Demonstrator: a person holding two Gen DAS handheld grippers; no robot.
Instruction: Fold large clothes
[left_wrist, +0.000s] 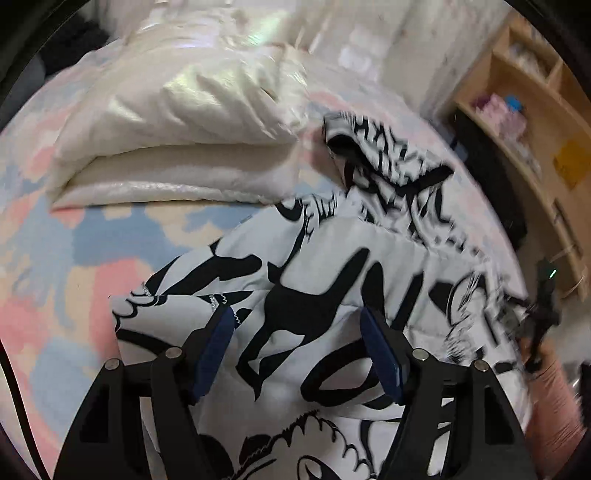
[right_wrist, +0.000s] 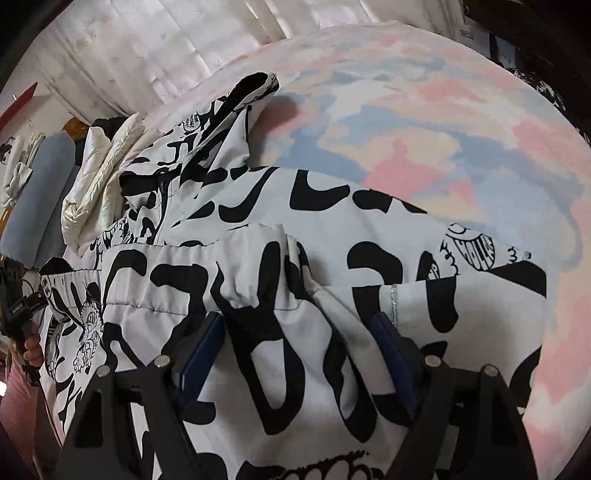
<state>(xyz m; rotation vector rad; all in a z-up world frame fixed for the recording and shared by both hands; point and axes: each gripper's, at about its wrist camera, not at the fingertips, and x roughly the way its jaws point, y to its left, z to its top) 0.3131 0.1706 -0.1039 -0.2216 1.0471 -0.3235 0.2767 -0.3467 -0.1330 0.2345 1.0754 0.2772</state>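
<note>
Left gripper (left_wrist: 297, 354) and right gripper (right_wrist: 299, 363) both released, jaws spread over the black-and-white jacket (left_wrist: 332, 295), nothing pinched. Jacket lies part-folded mid-bed (left_wrist: 55, 277), beside the folded white jacket (left_wrist: 177, 147); likely lining up the next fold.

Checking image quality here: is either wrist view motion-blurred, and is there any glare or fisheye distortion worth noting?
Left wrist view: right side smeared, blurring the wooden shelf and the far part of the black-and-white jacket; sheen glares on the folded cream jacket. Right wrist view: sharper, the print is crisp near the right gripper; the pastel bedcover bulges from fisheye. Dark corners in both.
</note>
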